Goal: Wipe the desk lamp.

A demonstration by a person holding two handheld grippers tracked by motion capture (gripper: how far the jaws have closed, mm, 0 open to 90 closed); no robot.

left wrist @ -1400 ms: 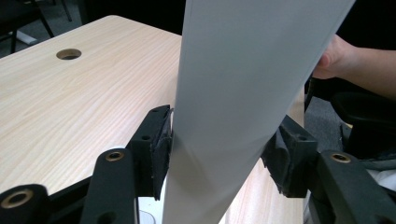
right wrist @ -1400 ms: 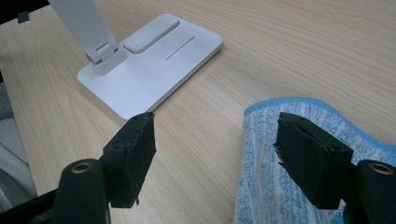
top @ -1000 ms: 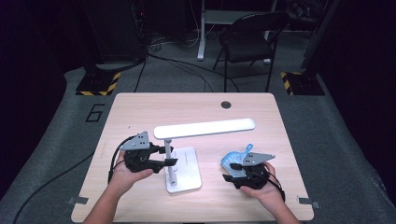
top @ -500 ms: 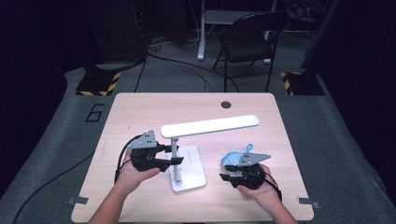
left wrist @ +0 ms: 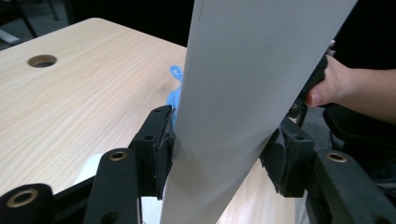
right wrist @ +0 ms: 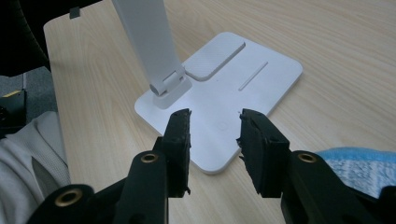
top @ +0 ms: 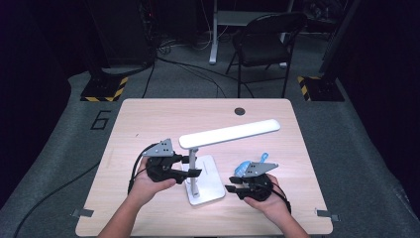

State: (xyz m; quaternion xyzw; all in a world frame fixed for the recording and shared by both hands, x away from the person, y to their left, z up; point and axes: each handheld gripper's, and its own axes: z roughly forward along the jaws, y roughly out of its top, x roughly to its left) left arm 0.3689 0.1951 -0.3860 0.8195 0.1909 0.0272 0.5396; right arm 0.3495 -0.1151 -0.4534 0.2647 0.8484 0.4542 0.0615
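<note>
One lamp [top: 208, 168] stands at bench [top: 148, 119] centre. Left gripper [top: 190, 166] fingers clamp its stem. Right gripper [top: 232, 189], just beside lamp base, fingers empty, just been closing. One blue cloth [top: 242, 167] behind it.

Black claws [top: 190, 166] with brass-ringed holes, grey plates.

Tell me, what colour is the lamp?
The lamp is white all over, clearest in the high view.
</note>
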